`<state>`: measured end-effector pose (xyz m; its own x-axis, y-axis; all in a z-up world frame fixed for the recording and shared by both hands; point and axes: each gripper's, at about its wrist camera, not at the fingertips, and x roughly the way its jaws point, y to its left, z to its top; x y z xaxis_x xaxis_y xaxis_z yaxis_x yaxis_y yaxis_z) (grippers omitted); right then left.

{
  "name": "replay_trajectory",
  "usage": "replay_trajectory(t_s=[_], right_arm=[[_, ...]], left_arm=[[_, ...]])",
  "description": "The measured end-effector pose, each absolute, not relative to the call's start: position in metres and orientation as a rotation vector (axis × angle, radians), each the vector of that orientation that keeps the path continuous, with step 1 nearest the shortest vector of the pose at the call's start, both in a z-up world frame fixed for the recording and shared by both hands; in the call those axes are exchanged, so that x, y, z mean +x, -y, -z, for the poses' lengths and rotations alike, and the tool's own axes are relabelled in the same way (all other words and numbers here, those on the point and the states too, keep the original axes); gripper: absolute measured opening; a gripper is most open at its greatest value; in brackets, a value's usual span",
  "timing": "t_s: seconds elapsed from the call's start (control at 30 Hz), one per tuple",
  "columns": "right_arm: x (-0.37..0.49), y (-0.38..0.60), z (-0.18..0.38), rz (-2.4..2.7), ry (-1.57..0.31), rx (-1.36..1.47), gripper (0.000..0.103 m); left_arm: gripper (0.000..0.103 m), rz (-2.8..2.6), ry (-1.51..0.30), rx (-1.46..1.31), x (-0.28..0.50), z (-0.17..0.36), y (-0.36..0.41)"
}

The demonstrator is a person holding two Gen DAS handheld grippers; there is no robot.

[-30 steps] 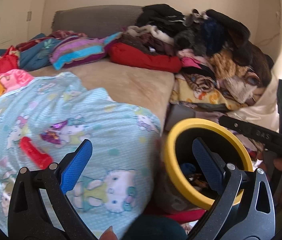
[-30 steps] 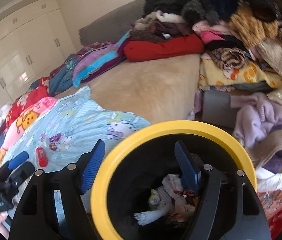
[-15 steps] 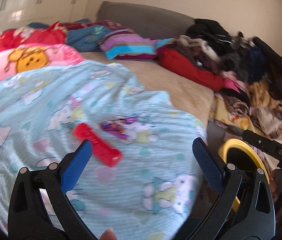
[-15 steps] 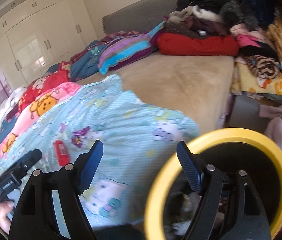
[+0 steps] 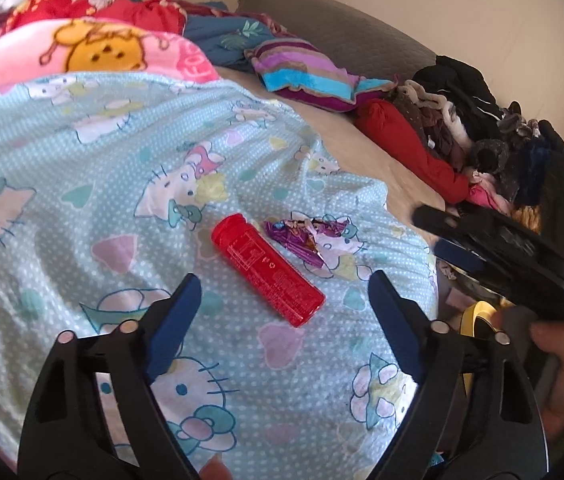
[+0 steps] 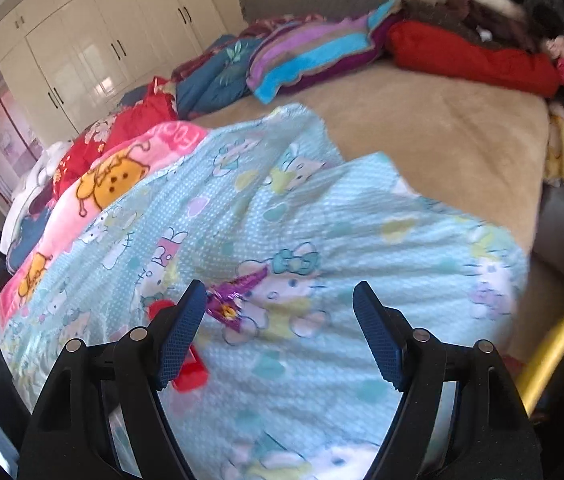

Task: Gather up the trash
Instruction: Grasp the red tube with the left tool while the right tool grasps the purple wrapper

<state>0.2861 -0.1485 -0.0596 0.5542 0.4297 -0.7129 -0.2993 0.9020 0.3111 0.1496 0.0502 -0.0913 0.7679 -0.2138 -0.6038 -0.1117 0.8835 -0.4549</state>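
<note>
A red plastic tube [image 5: 266, 270] lies on the light-blue Hello Kitty blanket [image 5: 82, 184], with a crumpled purple wrapper [image 5: 301, 236] just beyond it. My left gripper [image 5: 282, 320] is open and empty, hovering just short of the tube. My right gripper [image 6: 280, 328] is open and empty over the same blanket [image 6: 321, 208]; the purple wrapper [image 6: 234, 300] lies by its left finger and the red tube [image 6: 190, 372] shows partly behind that finger. The right gripper's body [image 5: 513, 248] shows at the right of the left wrist view. The yellow-rimmed trash bin [image 6: 553, 344] is at the bed's edge, lower right.
A beige mattress [image 6: 441, 136] carries a striped cushion [image 5: 305, 76], a red garment [image 5: 409, 144] and a tall heap of clothes [image 5: 481, 120] at the right. Pink and red blankets [image 5: 94, 48] lie at the left. White wardrobes [image 6: 82, 40] stand behind.
Both grippers have swung left from over the yellow bin to over the blanket. The red tube and purple wrapper now lie close in front of them. Both stay open.
</note>
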Motion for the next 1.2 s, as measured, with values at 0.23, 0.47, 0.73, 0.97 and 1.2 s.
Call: replay_trajectory(t_s=[0.23,0.47,0.73,0.97,1.2], right_arm=[[0.320,0.119,0.088,-0.422,-0.996,0.209,0.066],[0.328,0.129,0.116,-0.518,-1.088,0.461,0.015],[0.289,0.177,0.085,-0.451,-0.937,0.397,0.013],[0.250,0.222,0.058,-0.402,-0.840,0.321,0.013],[0.211,0.271,0.041,-0.332,-0.762,0.304,0.013]], left_arm=[[0.063,0.101,-0.738,-0.568,0.159,0.107,-0.051],[0.063,0.152,-0.783,-0.665,0.173,0.123,-0.048],[0.052,0.127,-0.809,-0.697,0.185,0.134,-0.046],[0.036,0.078,-0.823,-0.705,0.189,0.136,-0.048],[0.022,0.103,-0.759,-0.675,0.173,0.113,-0.039]])
